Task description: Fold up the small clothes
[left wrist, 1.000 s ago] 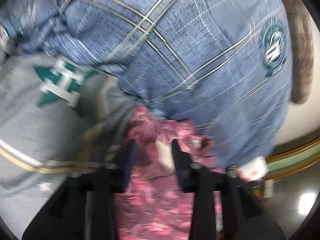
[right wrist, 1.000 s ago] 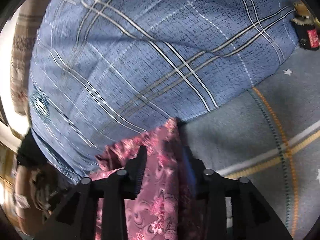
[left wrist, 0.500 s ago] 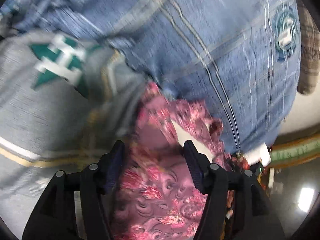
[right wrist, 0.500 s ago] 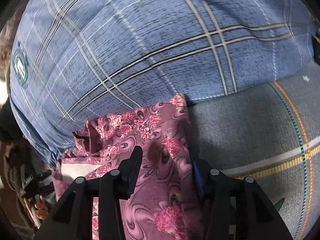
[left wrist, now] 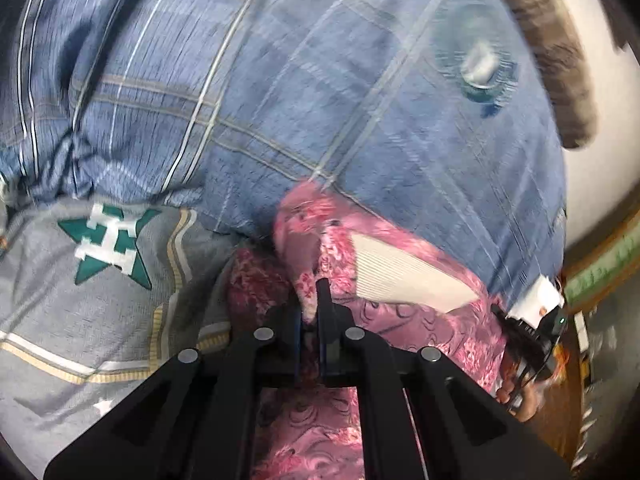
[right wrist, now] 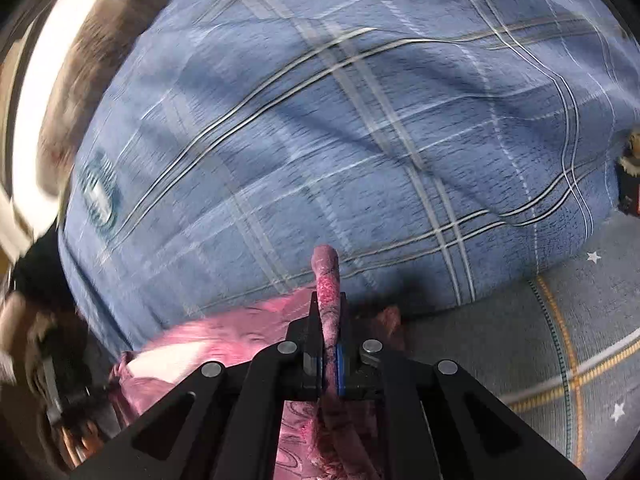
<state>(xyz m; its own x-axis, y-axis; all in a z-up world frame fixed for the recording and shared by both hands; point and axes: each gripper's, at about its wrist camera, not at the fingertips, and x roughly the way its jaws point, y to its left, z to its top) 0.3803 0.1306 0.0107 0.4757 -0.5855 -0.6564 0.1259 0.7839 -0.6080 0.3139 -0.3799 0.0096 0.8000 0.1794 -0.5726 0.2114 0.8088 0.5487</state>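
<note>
A small pink floral garment (left wrist: 420,320) with a pale lining patch (left wrist: 404,276) lies on the bed, against a big blue plaid pillow (left wrist: 300,92). My left gripper (left wrist: 312,296) is shut on a bunched fold of the garment's edge. In the right wrist view the same pink garment (right wrist: 224,336) stretches off to the left, and my right gripper (right wrist: 328,312) is shut on another edge; a pinched ridge of cloth (right wrist: 327,272) sticks up between its fingers. The cloth is lifted a little off the bed.
A grey bedsheet (left wrist: 80,320) with a green star emblem (left wrist: 108,244) and yellow stripes (right wrist: 576,368) lies under the garment. The blue pillow (right wrist: 340,140) fills the space ahead. A brown blanket (left wrist: 552,52) and a wooden bed edge (left wrist: 600,256) are at the right.
Both grippers were open astride the pink cloth; they have now closed on its edges and lifted slightly, bunching the fabric upward.
</note>
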